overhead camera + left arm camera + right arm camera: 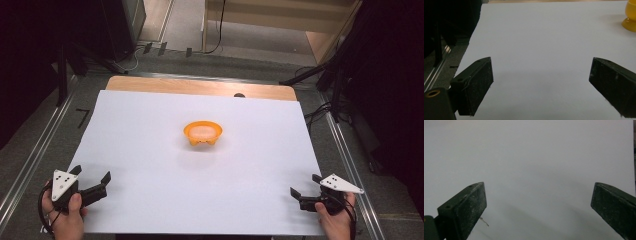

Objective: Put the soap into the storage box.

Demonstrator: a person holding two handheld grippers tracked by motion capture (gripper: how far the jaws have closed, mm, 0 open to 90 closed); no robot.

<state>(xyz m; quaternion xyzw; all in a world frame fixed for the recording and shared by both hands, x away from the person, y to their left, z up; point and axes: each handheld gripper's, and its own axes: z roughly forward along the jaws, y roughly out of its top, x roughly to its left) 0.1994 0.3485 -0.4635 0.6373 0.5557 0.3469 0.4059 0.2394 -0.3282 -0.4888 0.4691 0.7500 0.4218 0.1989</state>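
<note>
Just one orange bowl [202,134] mid-sheet; left gripper [95,177] and right gripper [306,186] both wide, empty

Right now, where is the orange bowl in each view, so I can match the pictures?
High view: orange bowl at the centre of the white sheet.
Left gripper view: bowl cut off at the top right corner.
Right gripper view: not in it.
Shared landmark: the white sheet.
</note>
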